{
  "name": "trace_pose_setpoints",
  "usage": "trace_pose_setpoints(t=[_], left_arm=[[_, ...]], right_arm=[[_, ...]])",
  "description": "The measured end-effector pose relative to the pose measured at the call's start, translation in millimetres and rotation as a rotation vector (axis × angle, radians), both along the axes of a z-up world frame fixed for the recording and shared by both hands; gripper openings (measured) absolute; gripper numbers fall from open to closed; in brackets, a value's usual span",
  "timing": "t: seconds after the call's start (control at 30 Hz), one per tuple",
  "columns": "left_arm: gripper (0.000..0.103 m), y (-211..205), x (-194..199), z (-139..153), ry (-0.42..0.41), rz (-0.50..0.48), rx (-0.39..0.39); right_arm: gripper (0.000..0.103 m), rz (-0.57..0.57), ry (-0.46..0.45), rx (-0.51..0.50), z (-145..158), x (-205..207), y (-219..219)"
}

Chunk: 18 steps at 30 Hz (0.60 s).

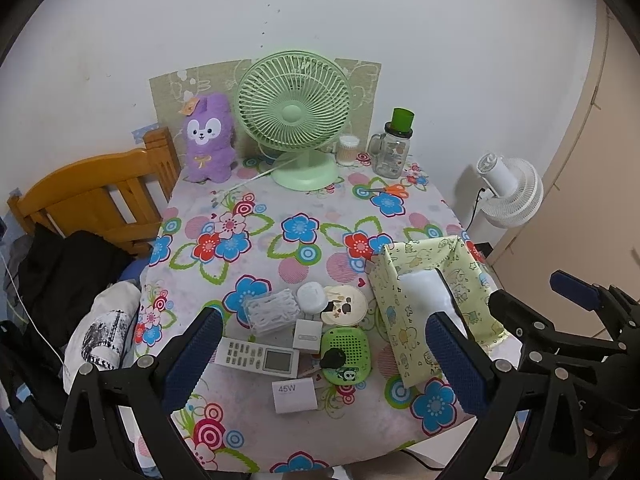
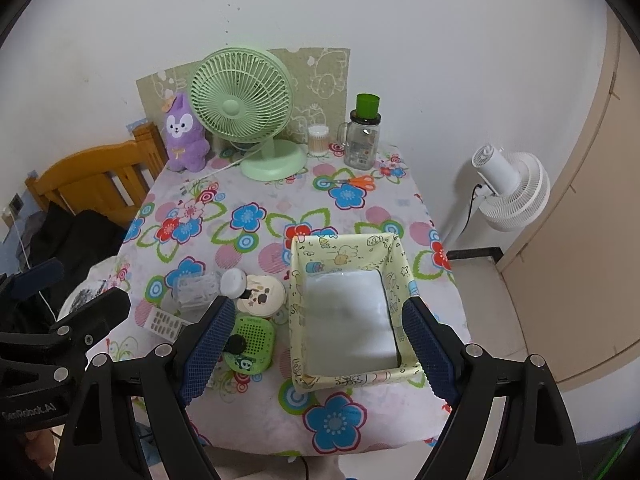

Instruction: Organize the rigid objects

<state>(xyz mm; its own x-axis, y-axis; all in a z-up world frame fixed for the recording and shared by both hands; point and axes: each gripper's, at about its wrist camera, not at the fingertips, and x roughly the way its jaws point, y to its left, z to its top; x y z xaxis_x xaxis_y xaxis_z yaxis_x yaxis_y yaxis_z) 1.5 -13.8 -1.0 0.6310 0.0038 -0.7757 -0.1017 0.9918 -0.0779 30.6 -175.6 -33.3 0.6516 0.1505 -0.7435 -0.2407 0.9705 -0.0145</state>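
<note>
**Both tongs wide and empty, nothing yet in the box**

Both tongs hang above the near edge of the desk with nothing in them: the left tongs (image 1: 324, 354) are spread wide over the pile of small things, the right tongs (image 2: 320, 340) just as wide over the box (image 2: 298, 280).

Sorting has not begun, by the look of it. The box, at about 4 o'clock on the desk (image 1: 280, 240), shows only its pale bare floor. All the small things lie together at about 7 o'clock, beside the box: a remote (image 1: 258, 356), a green speaker (image 1: 346, 354), a round tin (image 1: 344, 304), a white charger block (image 1: 294, 396), a clear plastic case (image 1: 272, 310).

At 12 o'clock, well apart, stand a green fan (image 1: 294, 120), a plush toy (image 1: 208, 140), a jar (image 1: 392, 152) and scissors (image 2: 356, 182). Nothing blocks the short way from pile to box; the crowding within the pile looks like the main nuisance.
</note>
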Motion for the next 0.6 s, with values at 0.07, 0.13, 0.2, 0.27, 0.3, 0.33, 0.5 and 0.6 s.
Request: trace_pose_setpoints(t=[0.07, 0.13, 0.2, 0.27, 0.3, 0.33, 0.5, 0.6], left_arm=[[0.102, 1.4, -0.4, -0.9, 0.003, 0.004, -0.003], [0.102, 3.0, 0.1, -1.6, 0.006, 0.008, -0.005], [0.102, 1.7, 0.1, -2.3, 0.006, 0.011, -0.003], [0.102, 1.5, 1.2, -1.9, 0.008, 0.013, -0.002], [0.102, 1.9, 1.4, -1.8, 0.008, 0.013, 0.0], [0.102, 1.7, 1.8, -2.1, 0.012, 0.016, 0.009], [0.102, 2.0, 3.4, -2.3, 0.011, 0.017, 0.005], [0.102, 2.2, 3.8, -2.3, 0.01, 0.017, 0.005]], right_arm=[[0.088, 0.001, 0.003, 0.001, -0.9, 0.1, -0.1], [0.088, 0.002, 0.006, 0.003, -1.5, 0.6, 0.3], [0.088, 0.002, 0.006, 0.005, -1.3, 1.2, 0.5], [0.088, 0.001, 0.004, 0.003, -1.2, 1.3, 0.7], [0.088, -0.002, 0.001, 0.003, -1.3, 1.1, 0.9], [0.088, -0.007, -0.003, 0.002, -1.3, 1.2, 0.8], [0.088, -0.018, -0.02, -0.002, -1.3, 1.4, -0.7], [0.088, -0.02, -0.025, -0.005, -2.5, 0.9, -2.1]])
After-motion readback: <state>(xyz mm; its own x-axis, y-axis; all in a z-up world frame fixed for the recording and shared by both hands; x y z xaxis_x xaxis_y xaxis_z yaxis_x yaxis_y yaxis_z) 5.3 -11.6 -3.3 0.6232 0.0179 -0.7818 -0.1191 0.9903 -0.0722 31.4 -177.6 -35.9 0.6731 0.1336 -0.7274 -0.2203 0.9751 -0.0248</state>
